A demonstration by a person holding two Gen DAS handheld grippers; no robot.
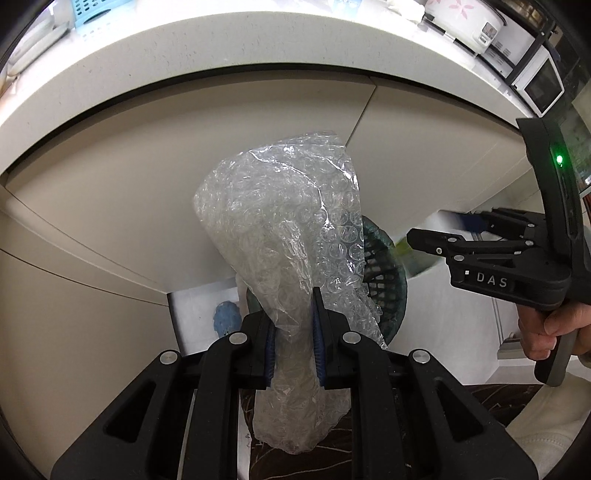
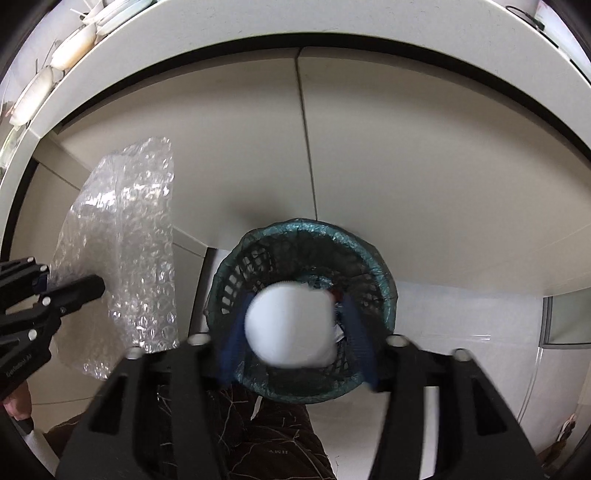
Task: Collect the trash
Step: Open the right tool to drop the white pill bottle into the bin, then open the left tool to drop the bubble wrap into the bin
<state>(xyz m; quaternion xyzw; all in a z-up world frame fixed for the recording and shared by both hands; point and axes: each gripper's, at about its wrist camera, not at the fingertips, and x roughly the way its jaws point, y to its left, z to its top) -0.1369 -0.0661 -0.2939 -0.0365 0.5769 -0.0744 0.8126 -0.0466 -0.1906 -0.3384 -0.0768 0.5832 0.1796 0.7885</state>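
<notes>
My left gripper (image 1: 293, 325) is shut on a crumpled sheet of clear bubble wrap (image 1: 280, 221), which stands up past the fingertips and hangs below them. In the right wrist view the bubble wrap (image 2: 125, 229) and left gripper (image 2: 62, 280) sit left of a dark mesh wastebasket (image 2: 369, 254) lined with a green bag. My right gripper (image 2: 295, 301) points down over the wastebasket's mouth. A blurred white round piece of trash (image 2: 291, 325) lies between its blue pads (image 2: 354, 332) with gaps showing, so the jaws stand open. The left wrist view shows the right gripper (image 1: 443, 227) above the wastebasket (image 1: 384, 258), held by a hand.
Beige cabinet doors (image 2: 369, 147) rise behind the wastebasket under a white counter edge (image 1: 221, 48). A rice cooker (image 1: 465, 18), microwave (image 1: 543, 85) and blue crate (image 1: 99, 11) stand on the counter. A dark patterned mat (image 2: 266, 435) lies on the white floor.
</notes>
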